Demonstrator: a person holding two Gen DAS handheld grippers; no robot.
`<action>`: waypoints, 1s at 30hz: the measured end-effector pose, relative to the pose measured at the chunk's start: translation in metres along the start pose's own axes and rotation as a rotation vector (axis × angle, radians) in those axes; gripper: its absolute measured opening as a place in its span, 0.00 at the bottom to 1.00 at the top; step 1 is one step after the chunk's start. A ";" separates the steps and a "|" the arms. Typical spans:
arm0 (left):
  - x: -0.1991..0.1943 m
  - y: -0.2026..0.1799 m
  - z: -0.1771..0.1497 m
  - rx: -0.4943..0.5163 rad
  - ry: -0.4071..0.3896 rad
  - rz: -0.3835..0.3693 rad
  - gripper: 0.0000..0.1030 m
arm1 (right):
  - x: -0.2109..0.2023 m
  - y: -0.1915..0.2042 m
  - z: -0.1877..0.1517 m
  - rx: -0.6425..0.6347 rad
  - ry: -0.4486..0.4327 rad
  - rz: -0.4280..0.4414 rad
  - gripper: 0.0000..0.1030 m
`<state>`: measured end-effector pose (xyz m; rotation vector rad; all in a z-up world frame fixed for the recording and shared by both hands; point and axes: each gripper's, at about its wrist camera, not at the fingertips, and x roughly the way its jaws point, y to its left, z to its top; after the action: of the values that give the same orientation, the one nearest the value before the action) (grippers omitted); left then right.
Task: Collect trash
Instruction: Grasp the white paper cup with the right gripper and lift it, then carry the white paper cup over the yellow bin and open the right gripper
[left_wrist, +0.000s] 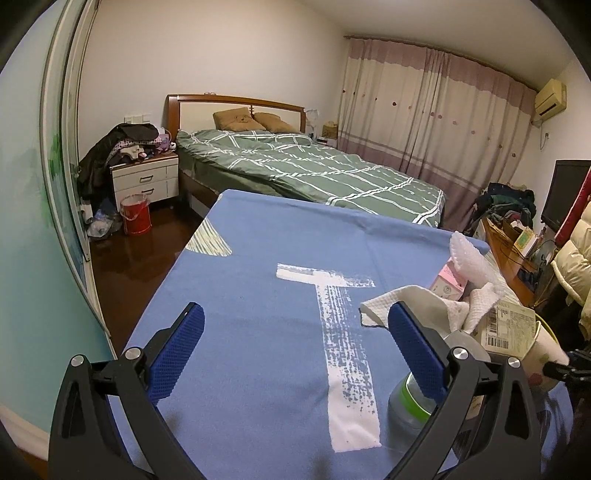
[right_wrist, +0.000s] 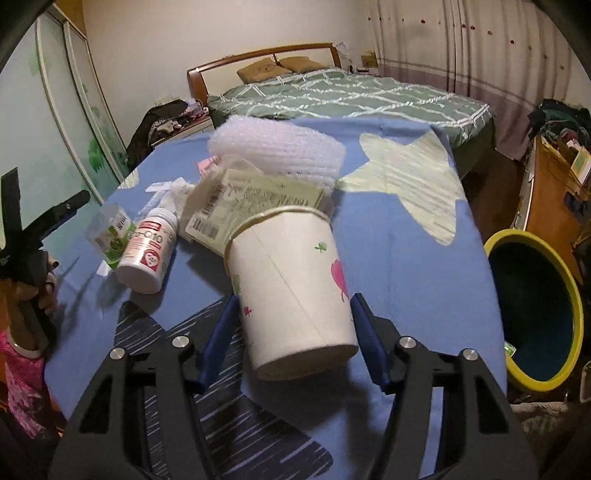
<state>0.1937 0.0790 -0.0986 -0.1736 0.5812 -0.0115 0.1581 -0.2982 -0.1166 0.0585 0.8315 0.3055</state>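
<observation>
Paper cup (right_wrist: 295, 284) lying tilted, rim away toward bed, base nearest – right hand-held gripper (right_wrist: 291, 339) half open, pads straddling it, contact unclear, left hand-held gripper (left_wrist: 295, 354) wide open, empty.

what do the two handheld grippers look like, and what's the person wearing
Both the left gripper and right gripper have black plastic arms with triangular cut-outs, silver round pivot bolts and blue textured pads. A pink knitted sleeve shows in the right wrist view.
</observation>
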 end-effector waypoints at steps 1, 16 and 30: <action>0.000 -0.001 0.000 0.000 0.000 0.000 0.95 | -0.004 0.000 0.001 0.000 -0.008 0.004 0.57; 0.000 -0.007 0.001 0.015 0.002 -0.004 0.95 | -0.050 -0.009 0.007 0.047 -0.065 -0.015 0.56; -0.001 -0.009 -0.001 0.026 -0.005 -0.015 0.95 | -0.057 -0.111 0.010 0.271 -0.100 -0.260 0.56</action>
<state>0.1921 0.0704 -0.0974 -0.1531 0.5744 -0.0330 0.1570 -0.4198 -0.0877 0.2152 0.7665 -0.0560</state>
